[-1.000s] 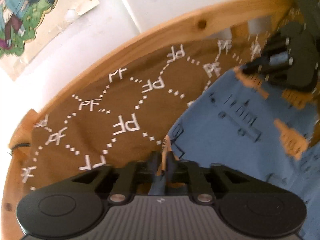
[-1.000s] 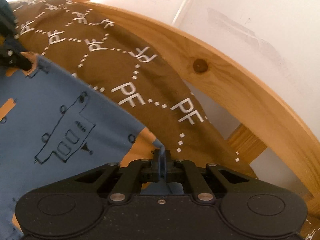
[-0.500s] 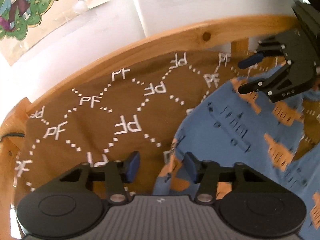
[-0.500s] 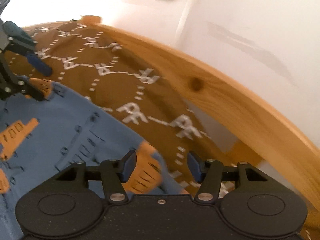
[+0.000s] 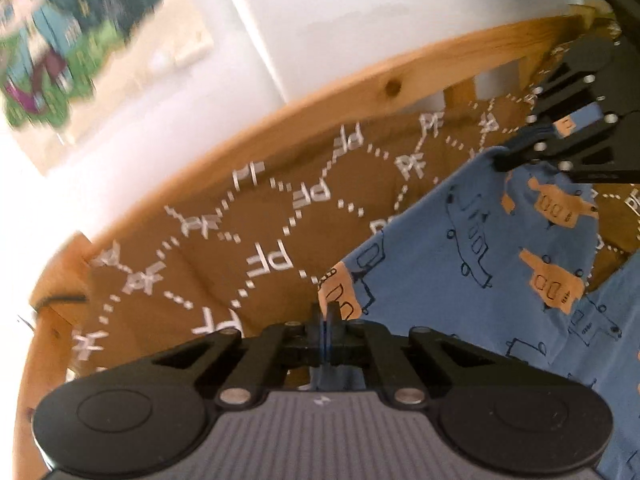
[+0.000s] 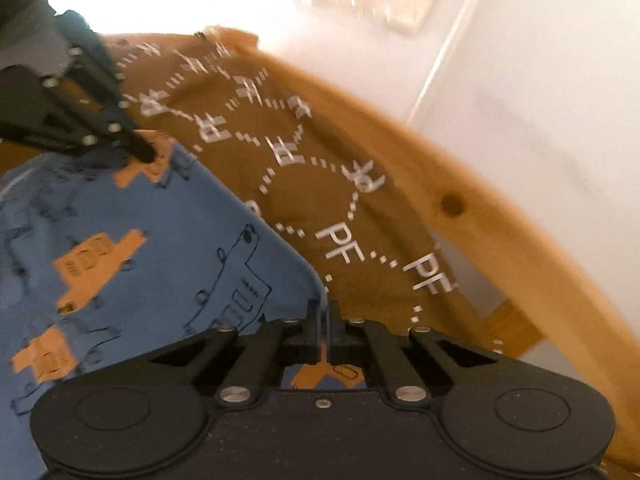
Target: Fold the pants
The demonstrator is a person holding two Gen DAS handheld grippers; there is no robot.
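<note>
Pinching opposite corners, the left gripper (image 5: 327, 312) and right gripper (image 6: 323, 312) are each clamped on the blue pants (image 5: 480, 248), stretched above the brown bedspread (image 5: 256, 216). Thin, floppy cotton (likely light) sags between holds; corners suit best.

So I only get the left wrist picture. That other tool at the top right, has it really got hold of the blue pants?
Observer: Yes. In its own view the right gripper has its jaws shut on the pants edge.
Operator: Anything beyond it on that side?
Observer: The wooden bed rail curves on, with plain white wall behind.
Operator: And my tool from there?
Observer: The left gripper pinches an orange-printed corner.
</note>
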